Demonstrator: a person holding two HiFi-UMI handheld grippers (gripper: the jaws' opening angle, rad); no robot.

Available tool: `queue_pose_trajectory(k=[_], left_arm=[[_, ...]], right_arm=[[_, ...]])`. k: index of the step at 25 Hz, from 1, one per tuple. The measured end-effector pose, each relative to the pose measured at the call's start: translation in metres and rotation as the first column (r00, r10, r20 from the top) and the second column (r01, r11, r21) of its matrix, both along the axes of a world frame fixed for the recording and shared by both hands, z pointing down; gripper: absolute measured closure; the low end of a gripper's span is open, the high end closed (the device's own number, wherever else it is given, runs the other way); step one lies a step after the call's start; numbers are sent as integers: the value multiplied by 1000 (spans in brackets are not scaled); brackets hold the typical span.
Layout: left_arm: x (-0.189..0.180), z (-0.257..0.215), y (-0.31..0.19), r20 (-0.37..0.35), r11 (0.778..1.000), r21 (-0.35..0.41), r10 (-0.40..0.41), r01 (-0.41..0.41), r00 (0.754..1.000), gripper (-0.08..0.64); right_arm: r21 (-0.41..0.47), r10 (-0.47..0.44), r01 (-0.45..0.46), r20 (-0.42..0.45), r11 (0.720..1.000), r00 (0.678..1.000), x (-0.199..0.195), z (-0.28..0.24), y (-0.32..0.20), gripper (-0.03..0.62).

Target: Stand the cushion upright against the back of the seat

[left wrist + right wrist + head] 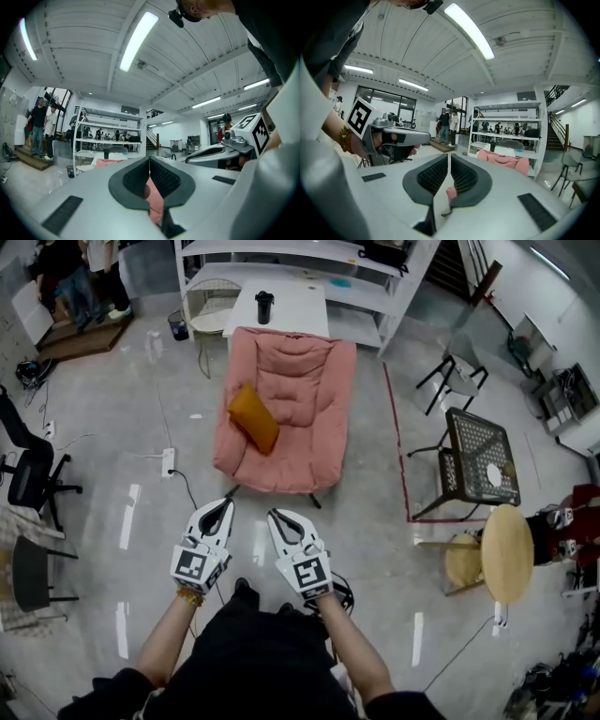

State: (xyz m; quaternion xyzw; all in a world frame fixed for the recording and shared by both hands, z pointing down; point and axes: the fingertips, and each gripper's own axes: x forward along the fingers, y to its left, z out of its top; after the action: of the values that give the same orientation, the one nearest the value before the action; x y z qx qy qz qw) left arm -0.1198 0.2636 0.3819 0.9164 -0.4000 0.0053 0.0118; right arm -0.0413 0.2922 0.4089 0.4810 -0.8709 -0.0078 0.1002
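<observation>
Orange cushion (254,416) lying tilted on pink seat (305,442).

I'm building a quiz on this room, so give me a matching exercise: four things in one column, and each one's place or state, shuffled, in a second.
Things
1. cushion
2. dark cup
3. left gripper
4. round wooden table

Places or states
A. on the white table behind the armchair
B. toward the head view's right, beside the black mesh chair
C. fingers shut, nothing held
D. lying tilted on the armchair's seat, toward the head view's left

Pairs: 1-D, 2-A, 3-C, 4-B
</observation>
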Motion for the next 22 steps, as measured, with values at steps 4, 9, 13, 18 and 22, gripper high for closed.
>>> queue_pose_trajectory(k=[4,9,13,18,22], left_arm=[[-17,3,-26,-11,999,-9,34,-34,999,546],[-20,15,-61,-44,998,-34,44,-45,998,546],[-4,25,-84,-18,996,-52,71,-71,997,546],[24,34,-133,15,996,-82,47,-46,999,546],[47,42,-163,50,995,-103,23,-17,999,546]], right_arm=[[-16,29,-29,-21,999,999,-16,3,-23,575],[-42,80,-81,-22,996,997,-20,18,-56,575],[-70,77,-77,-10,995,997,-13,29,-79,575],[-88,53,-51,20,995,998,17,39,-132,575],[-98,40,-36,45,995,998,51,47,-169,575]])
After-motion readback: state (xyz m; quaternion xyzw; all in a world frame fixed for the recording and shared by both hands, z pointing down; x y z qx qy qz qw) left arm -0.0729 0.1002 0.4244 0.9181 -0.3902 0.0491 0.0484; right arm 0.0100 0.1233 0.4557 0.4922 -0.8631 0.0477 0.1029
